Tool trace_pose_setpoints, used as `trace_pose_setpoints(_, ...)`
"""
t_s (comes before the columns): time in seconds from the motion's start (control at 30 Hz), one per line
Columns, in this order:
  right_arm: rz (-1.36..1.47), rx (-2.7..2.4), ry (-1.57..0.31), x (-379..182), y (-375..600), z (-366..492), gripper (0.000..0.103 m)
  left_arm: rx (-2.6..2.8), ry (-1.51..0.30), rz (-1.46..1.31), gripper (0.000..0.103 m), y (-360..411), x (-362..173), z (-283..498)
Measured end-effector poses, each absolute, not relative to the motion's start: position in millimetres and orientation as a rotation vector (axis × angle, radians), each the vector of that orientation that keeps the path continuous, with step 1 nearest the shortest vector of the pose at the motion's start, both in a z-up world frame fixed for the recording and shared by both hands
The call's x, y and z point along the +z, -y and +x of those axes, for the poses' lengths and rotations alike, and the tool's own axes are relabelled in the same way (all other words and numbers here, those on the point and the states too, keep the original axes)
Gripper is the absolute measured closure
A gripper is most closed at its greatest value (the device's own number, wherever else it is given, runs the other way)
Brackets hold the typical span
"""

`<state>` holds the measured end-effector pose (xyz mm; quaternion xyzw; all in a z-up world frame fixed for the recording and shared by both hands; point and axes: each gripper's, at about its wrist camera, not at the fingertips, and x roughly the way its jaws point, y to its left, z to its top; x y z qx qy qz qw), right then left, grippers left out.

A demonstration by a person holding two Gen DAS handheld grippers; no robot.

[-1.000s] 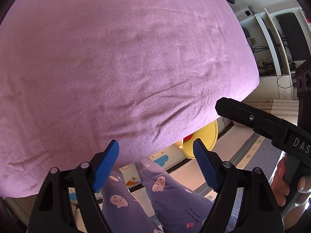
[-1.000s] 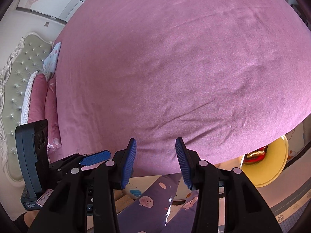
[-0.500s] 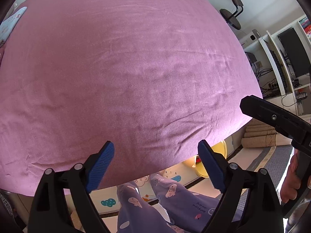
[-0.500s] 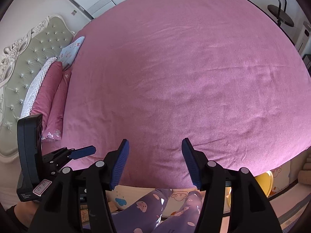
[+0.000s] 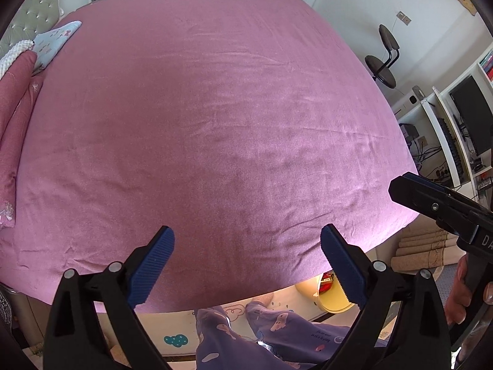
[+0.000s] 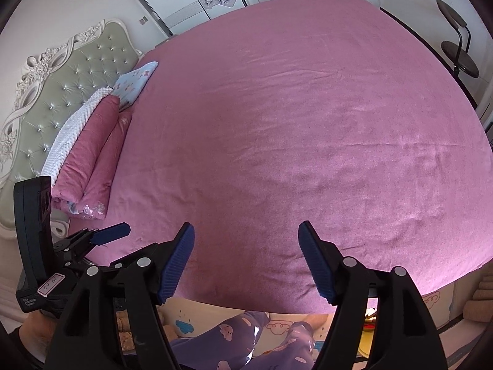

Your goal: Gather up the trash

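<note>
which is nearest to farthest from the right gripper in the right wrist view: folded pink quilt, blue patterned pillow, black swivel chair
1. Folded pink quilt, to the left of the right gripper, by the headboard.
2. Blue patterned pillow, left, farther up the bed.
3. Black swivel chair, far right, beyond the bed.

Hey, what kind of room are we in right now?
Most likely a bedroom in a home: a big bed with a pink sheet, a tufted headboard with folded quilts and pillows against it, and a desk with a monitor nearby.
</note>
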<state>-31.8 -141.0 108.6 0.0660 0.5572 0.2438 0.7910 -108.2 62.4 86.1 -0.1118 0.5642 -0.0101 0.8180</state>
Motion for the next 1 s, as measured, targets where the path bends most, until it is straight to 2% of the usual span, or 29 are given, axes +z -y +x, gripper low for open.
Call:
trace_pose_setpoints(0.33,0.082,0.513,-1.128,121,134,-42,0.025,0.053,-1.106,-0.215,0.004,-68,110,-114)
trace_pose_setpoints(1.0,0.110,0.483,-1.126,125,137,-43,0.022,0.108,-1.011,-0.264,0.004,-89,131,-119)
